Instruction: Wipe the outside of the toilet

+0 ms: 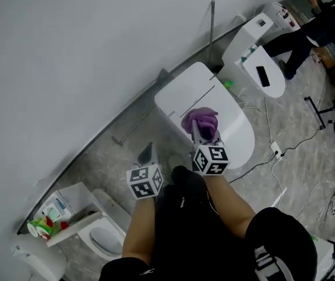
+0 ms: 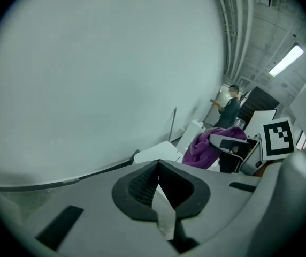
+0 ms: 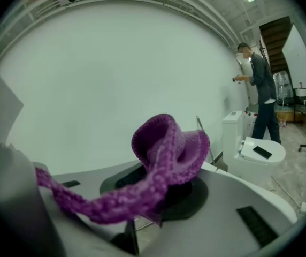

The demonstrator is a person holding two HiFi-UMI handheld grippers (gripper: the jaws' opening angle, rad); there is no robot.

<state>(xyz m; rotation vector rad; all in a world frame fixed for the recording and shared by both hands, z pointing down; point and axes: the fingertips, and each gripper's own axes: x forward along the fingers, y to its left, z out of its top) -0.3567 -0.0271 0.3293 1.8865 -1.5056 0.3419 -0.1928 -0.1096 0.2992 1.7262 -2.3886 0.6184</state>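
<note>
A white toilet [image 1: 214, 107] with its lid down stands against the pale wall in the head view. My right gripper [image 1: 202, 131] hovers over the lid, shut on a bunched purple cloth [image 1: 200, 120]. In the right gripper view the cloth [image 3: 166, 154] bulges up out of the gripper [image 3: 158, 193], with a tail trailing left. My left gripper [image 1: 147, 153] hangs left of the toilet above the floor, jaws together with nothing in them. The left gripper view shows that gripper [image 2: 161, 190], the toilet's top [image 2: 155, 154] and the purple cloth [image 2: 202, 149] to its right.
A second white toilet [image 1: 262, 66] stands further along the wall, a dark flat object on its lid, and a person [image 1: 317, 25] is beside it. A third toilet [image 1: 100, 236] with bottles on a shelf sits at lower left. Cables [image 1: 276, 157] trail over the grey floor.
</note>
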